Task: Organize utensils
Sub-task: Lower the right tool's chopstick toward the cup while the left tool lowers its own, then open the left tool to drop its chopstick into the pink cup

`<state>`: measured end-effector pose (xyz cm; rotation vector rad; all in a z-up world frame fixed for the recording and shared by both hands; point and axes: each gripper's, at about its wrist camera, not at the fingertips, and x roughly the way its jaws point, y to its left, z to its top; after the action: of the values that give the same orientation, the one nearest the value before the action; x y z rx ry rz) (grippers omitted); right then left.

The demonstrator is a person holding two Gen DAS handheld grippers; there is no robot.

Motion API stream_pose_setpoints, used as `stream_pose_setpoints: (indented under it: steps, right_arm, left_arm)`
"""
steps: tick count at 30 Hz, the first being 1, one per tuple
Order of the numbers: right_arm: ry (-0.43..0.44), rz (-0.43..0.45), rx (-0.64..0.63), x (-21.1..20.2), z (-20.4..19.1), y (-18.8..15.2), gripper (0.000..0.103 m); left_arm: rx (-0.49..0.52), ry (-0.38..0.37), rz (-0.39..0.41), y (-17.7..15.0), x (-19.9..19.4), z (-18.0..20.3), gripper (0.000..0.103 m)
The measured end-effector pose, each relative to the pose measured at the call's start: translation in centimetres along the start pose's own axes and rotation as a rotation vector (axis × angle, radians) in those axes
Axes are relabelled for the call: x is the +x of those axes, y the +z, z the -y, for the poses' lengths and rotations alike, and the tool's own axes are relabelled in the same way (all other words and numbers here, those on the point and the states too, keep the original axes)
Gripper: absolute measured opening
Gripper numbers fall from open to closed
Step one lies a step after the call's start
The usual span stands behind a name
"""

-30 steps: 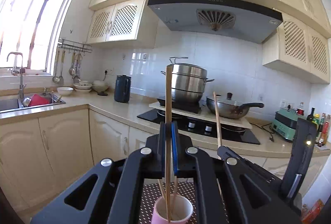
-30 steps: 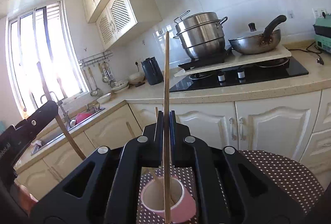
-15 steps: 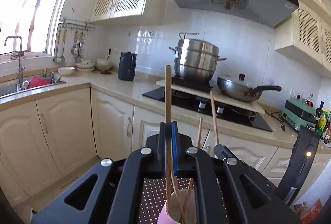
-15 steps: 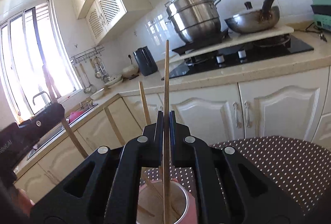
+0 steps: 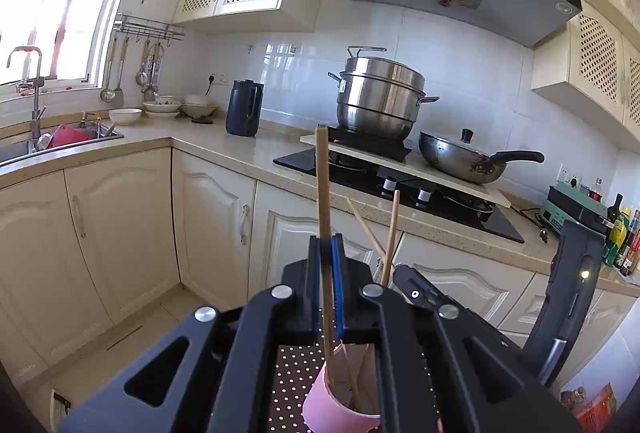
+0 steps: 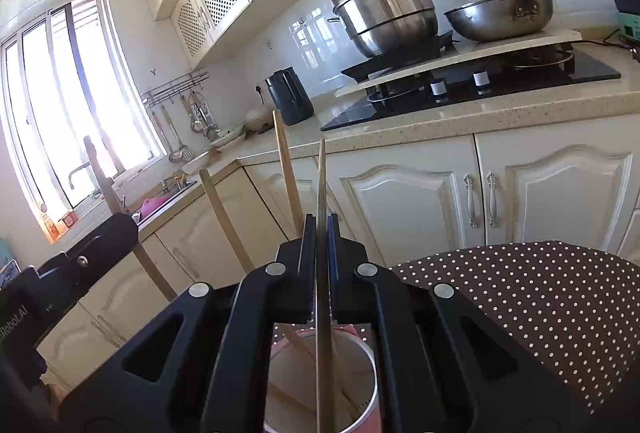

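Your pink cup [image 6: 320, 389] stands on the dotted tabletop [image 6: 532, 297], right under both tongs. It holds two loose chopsticks, leaning, plus the lower ends of the two you grip. Your left tongs [image 5: 327, 285] are clamped on one upright chopstick [image 5: 322, 193]; your right tongs [image 6: 320, 265] are clamped on another [image 6: 321, 185]. That makes four chopsticks and one cup. The cup's base is cut off, and the tongs' bodies hide most of its rim.
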<state>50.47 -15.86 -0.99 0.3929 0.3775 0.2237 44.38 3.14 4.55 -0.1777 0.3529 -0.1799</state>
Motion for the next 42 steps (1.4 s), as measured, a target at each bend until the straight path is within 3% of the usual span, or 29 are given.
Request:
stream_pose_setpoints:
  steps: [13, 20, 30, 33, 42]
  right_arm:
    - [0.025, 0.001, 0.023, -5.0, 2.0, 1.5, 0.006]
    - [0.071, -0.088, -0.060, -8.7, 1.9, 2.5, 0.006]
    - [0.112, -0.084, -0.031, -10.2, 1.7, 1.7, 0.006]
    - [0.132, -0.075, -0.020, -10.3, 1.3, 1.4, 0.006]
    - [0.168, -0.065, -0.026, -11.0, 0.5, 0.8, 0.006]
  left_arm:
    - [-0.005, -0.008, 0.000, -0.1, -0.4, 0.2, 0.007]
    - [-0.002, -0.019, 0.004, -0.1, -1.6, 0.6, 0.007]
    - [0.086, -0.019, -0.015, -1.4, -1.8, 1.9, 0.008]
    - [0.105, -0.009, -0.013, -1.8, -2.3, 2.3, 0.027]
    - [0.060, -0.059, -0.017, -1.6, -4.1, 1.9, 0.032]
